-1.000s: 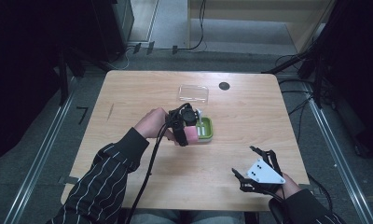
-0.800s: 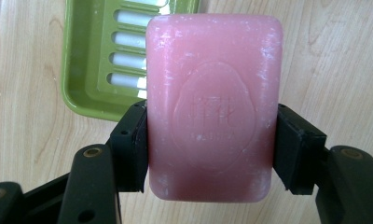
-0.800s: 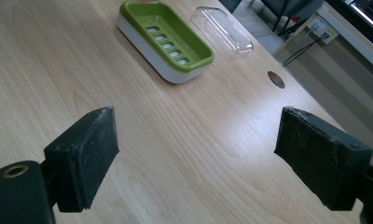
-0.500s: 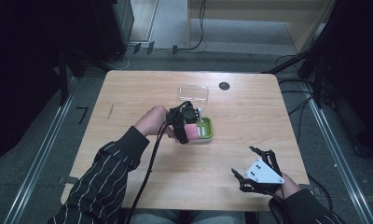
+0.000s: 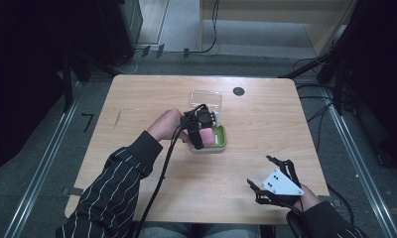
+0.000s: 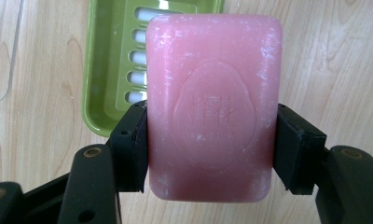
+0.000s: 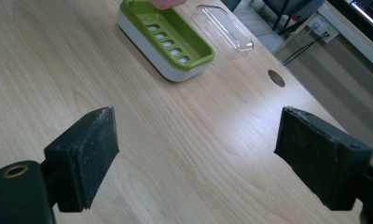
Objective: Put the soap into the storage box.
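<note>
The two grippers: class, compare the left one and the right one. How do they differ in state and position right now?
The left gripper is shut on the pink soap bar; the right gripper is open and holds nothing. The left gripper hangs over the green soap dish mid-table; the right gripper sits apart, near the table's front right edge. Both have black padded jaws and are hand-held.
</note>
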The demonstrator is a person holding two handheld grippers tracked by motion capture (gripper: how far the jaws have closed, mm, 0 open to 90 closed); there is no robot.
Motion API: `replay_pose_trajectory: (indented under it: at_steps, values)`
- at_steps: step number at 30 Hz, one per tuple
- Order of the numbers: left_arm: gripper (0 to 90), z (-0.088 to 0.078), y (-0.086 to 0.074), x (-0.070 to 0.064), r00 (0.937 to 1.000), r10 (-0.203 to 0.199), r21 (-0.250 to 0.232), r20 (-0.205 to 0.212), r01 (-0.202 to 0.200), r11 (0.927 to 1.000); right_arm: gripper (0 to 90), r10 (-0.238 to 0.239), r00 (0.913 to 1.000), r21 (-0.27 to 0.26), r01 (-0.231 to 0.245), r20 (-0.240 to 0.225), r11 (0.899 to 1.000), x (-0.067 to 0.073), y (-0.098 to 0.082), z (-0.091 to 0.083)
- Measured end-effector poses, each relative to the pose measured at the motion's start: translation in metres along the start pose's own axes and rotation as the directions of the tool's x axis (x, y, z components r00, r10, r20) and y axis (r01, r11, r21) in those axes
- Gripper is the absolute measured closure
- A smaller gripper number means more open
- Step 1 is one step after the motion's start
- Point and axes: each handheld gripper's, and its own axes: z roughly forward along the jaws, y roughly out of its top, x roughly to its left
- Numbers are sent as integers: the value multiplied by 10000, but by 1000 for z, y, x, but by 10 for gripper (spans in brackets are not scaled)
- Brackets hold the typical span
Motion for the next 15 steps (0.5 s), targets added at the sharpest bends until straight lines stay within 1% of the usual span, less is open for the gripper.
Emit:
replay_pose_trajectory:
  at_steps: [1, 4, 6, 7, 8, 11, 15]
  values:
    - [386, 0, 1, 1, 10000, -44, -22, -8, 44, 10000, 134, 4, 10000, -4, -4, 0, 10000, 0, 0, 0]
    - [386, 4, 5, 6, 9999, 98, 120, -70, -97, 9999, 133, -24, 10000, -1, 24, -11, 10000, 0, 0, 0]
    - [386, 5, 6, 7, 9998, 160, 174, -72, -158, 9997, 133, -28, 10000, -5, 28, -8, 10000, 0, 0, 0]
    - [386, 6, 6, 8, 9997, 217, 122, -127, -216, 9997, 133, -28, 10000, -5, 28, -8, 10000, 0, 0, 0]
    - [386, 7, 7, 9, 9995, 290, 185, -90, -289, 9994, 133, -33, 10000, -7, 33, -12, 10000, 0, 0, 0]
    - [386, 10, 9, 10, 9987, 491, 128, -107, -489, 9987, 133, -34, 10000, -10, 34, -16, 10000, 0, 0, 0]
    - [386, 12, 10, 12, 9984, 559, 145, -103, -557, 9983, 133, 2, 10000, -14, -2, -9, 10000, 0, 0, 0]
